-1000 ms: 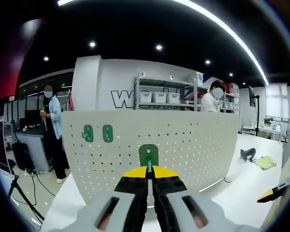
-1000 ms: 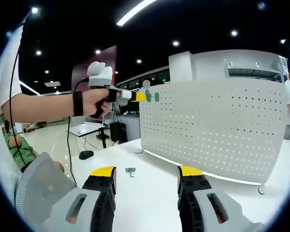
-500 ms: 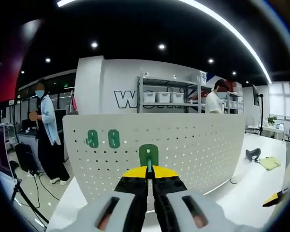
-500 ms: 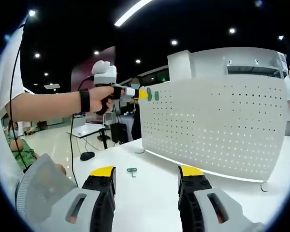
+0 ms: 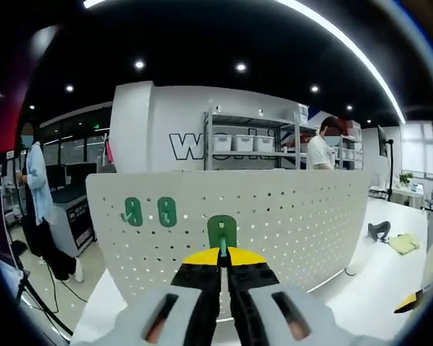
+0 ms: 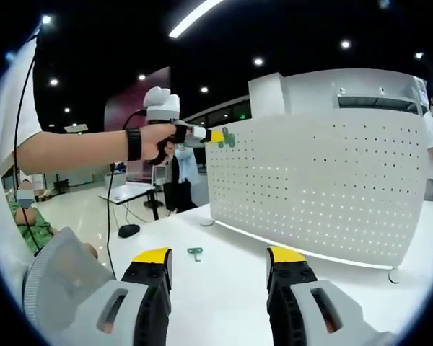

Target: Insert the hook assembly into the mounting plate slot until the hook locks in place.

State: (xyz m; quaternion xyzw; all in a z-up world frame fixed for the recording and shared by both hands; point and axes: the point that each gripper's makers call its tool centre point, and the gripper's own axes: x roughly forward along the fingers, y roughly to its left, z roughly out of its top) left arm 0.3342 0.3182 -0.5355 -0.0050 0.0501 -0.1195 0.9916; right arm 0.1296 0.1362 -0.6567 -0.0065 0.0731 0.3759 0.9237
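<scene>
The green plastic hook (image 5: pixel 221 232) is pinched in the clenched left tongs (image 5: pixel 222 255), held up before the white perforated metal mounting plate (image 5: pixel 289 216) standing on the white tabletop (image 6: pixel 224 288). Two more green hooks (image 5: pixel 148 212) hang near the plate's upper corner. The right tongs (image 6: pixel 220 268) gape, released, above another small green hook (image 6: pixel 195 253) lying on the tabletop.

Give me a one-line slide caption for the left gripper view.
Left gripper holds a green hook up to the white pegboard, beside two mounted hooks.
</scene>
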